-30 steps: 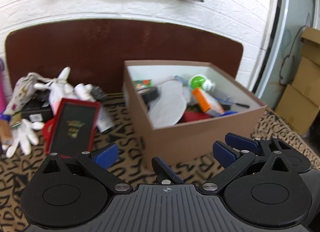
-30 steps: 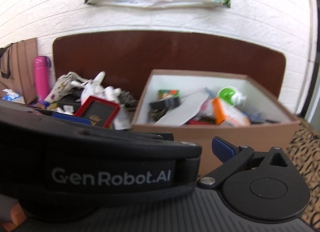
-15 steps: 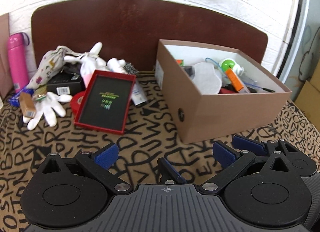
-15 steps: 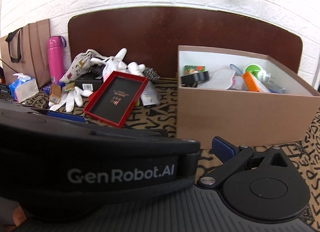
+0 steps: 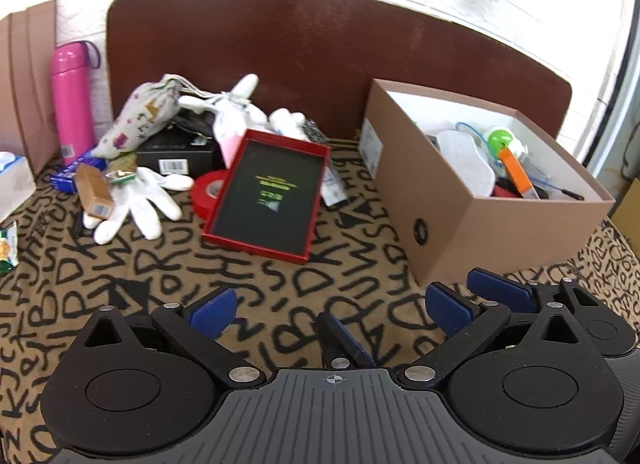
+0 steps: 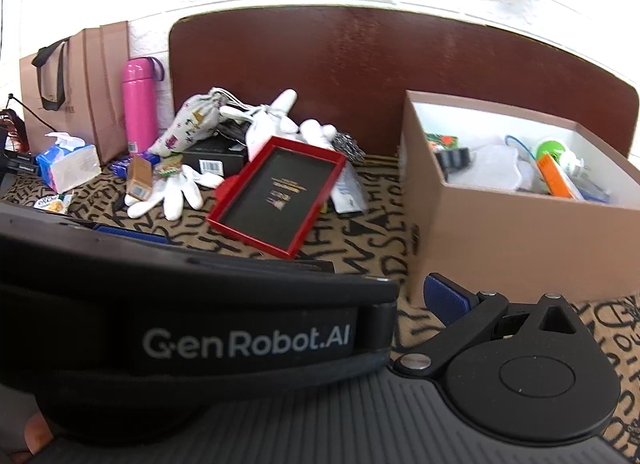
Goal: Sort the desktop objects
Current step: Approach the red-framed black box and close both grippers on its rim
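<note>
A brown cardboard box (image 5: 448,224) (image 6: 500,232) stands at the right with several items inside, among them a white insole (image 5: 464,164) and an orange packet (image 5: 518,172). A red-rimmed black tray (image 5: 268,192) (image 6: 280,194) lies left of it, in front of a pile with white gloves (image 5: 136,204), a red tape roll (image 5: 208,194), a black box (image 5: 176,156) and a patterned pouch (image 5: 140,116). My left gripper (image 5: 328,308) is open and empty, low over the cloth. My right gripper shows one blue pad (image 6: 444,298); the left gripper's body (image 6: 200,324) hides its other finger.
A pink bottle (image 6: 138,104), a brown paper bag (image 6: 80,80) and a tissue pack (image 6: 68,164) stand at the far left. A dark brown board (image 5: 320,56) backs the table against a white brick wall. The letter-patterned cloth (image 5: 160,276) covers the table.
Both grippers have pulled back and swung left from over the box. The pile, the tray and the pink bottle have come into fuller view, and the box has shifted right.
</note>
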